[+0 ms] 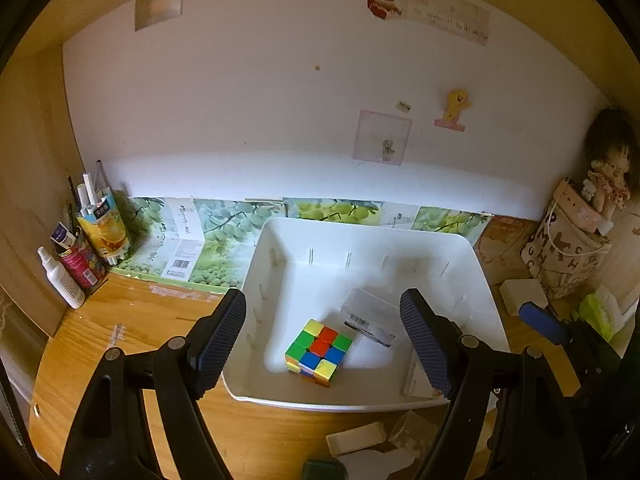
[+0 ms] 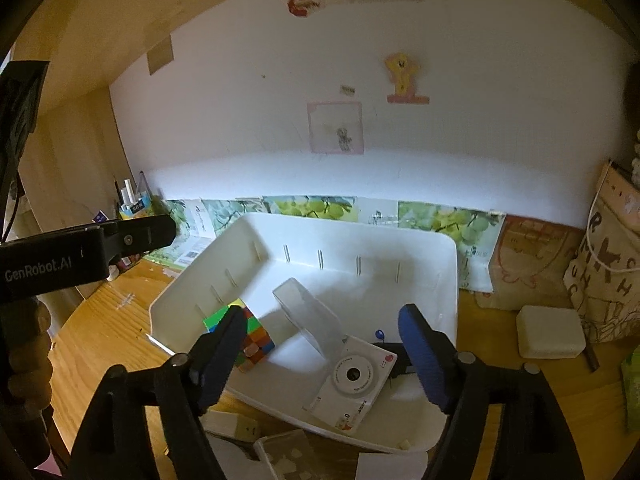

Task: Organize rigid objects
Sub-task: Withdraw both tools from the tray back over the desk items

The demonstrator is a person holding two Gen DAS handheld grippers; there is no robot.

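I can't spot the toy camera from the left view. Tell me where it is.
In the right wrist view, the white toy camera lies inside the white bin, near its front right, beside the clear plastic case and right of the puzzle cube.

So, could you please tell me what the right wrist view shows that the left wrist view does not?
Only the right wrist view shows the white toy camera lying in the bin's near right corner and the left gripper's black body marked GenRobot.AI.

Only the left wrist view shows the white spray bottle at the desk's left edge and the doll on the far right.

Both show the white bin, the puzzle cube and the clear plastic case inside it, with open jaws.
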